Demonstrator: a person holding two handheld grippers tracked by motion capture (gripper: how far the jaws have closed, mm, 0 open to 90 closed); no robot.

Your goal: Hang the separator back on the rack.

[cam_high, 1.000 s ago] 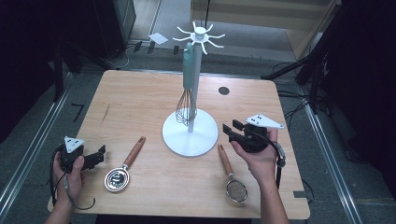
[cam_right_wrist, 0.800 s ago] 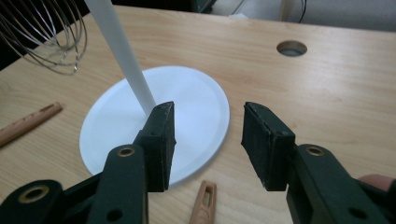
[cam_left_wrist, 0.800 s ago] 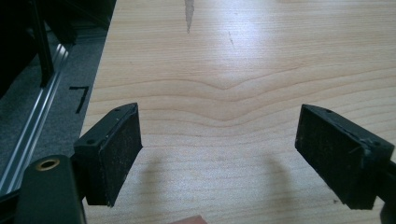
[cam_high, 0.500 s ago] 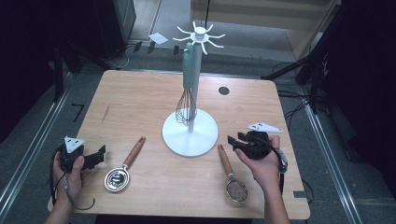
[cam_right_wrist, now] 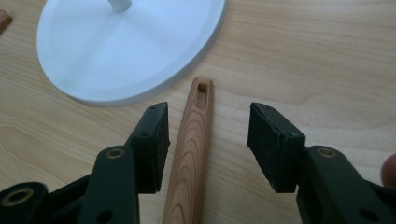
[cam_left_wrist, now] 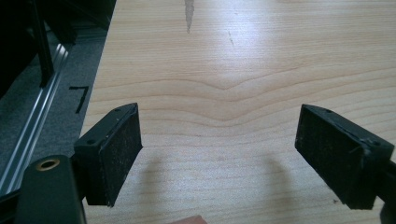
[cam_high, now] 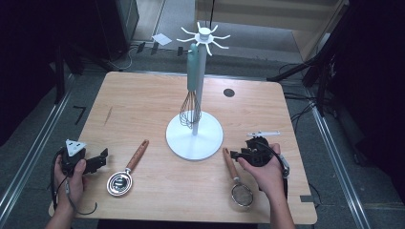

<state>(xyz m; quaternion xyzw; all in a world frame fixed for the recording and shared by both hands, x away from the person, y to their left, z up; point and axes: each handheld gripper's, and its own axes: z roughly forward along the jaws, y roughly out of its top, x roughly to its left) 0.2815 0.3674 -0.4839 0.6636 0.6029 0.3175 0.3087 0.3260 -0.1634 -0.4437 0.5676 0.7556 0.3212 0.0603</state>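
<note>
A white hook stand (cam_high: 194, 138) rises mid-table, and a teal-handled whisk (cam_high: 190, 107) hangs from it. Right of its base lies a wooden-handled strainer (cam_high: 236, 179). My right gripper (cam_high: 234, 154) is low over that handle. In the right gripper view the wooden handle (cam_right_wrist: 194, 149) lies between the jaws of the right gripper (cam_right_wrist: 208, 116), which stand apart from it and have just been opening; the stand's base (cam_right_wrist: 126, 46) lies ahead. A wooden-handled metal spoon (cam_high: 125, 174) lies at the front left. Beside it my left gripper (cam_high: 102, 157) is open over bare wood, as the left gripper view shows (cam_left_wrist: 219, 126).
The wooden table (cam_high: 143, 109) has a small black round cap (cam_high: 229, 92) at the back right. Its left edge (cam_left_wrist: 100, 70) runs close to my left gripper, with a metal floor rail (cam_left_wrist: 32, 126) beyond. A sheet of paper (cam_high: 162, 39) lies on the floor behind.
My right gripper has come down and toward me, from beside the stand's base to the strainer's handle. The left gripper has stayed still.
</note>
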